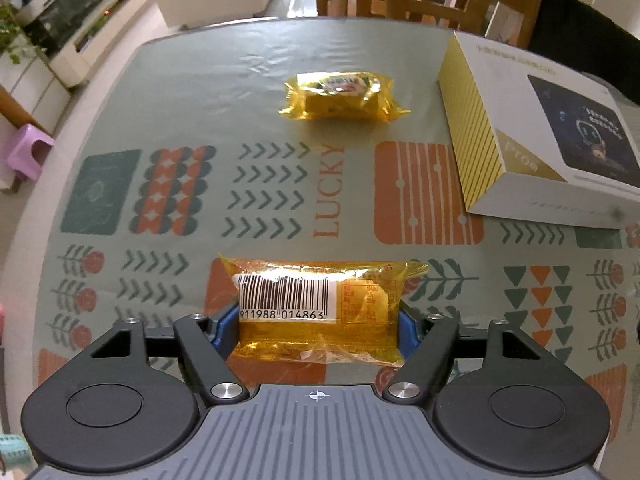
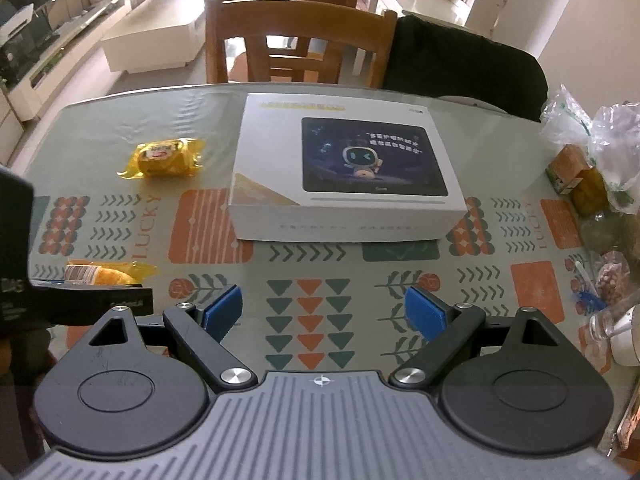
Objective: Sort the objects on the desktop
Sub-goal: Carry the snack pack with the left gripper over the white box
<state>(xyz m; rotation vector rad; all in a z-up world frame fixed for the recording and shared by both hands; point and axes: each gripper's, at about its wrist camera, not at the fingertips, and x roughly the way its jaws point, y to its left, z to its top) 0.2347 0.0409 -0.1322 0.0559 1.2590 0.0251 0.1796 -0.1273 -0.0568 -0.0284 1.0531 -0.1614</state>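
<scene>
My left gripper (image 1: 318, 328) is shut on a yellow snack packet (image 1: 320, 308) with its barcode side up, just over the patterned tablecloth; the same yellow snack packet (image 2: 100, 274) shows at the left of the right wrist view, partly hidden by the left gripper's body. A second yellow packet (image 1: 344, 96) lies flat farther back on the table, and that second yellow packet (image 2: 164, 158) sits left of the box in the right wrist view. My right gripper (image 2: 322, 312) is open with nothing between its blue pads (image 2: 222, 310), above the tablecloth in front of the box.
A large white tablet box (image 2: 340, 168) lies mid-table, seen as the white box (image 1: 540, 128) at the right. Plastic bags with food (image 2: 592, 168) and a bottle (image 2: 616, 328) crowd the right edge. Wooden chairs (image 2: 292, 40) stand beyond the far edge, one draped in dark cloth (image 2: 468, 64).
</scene>
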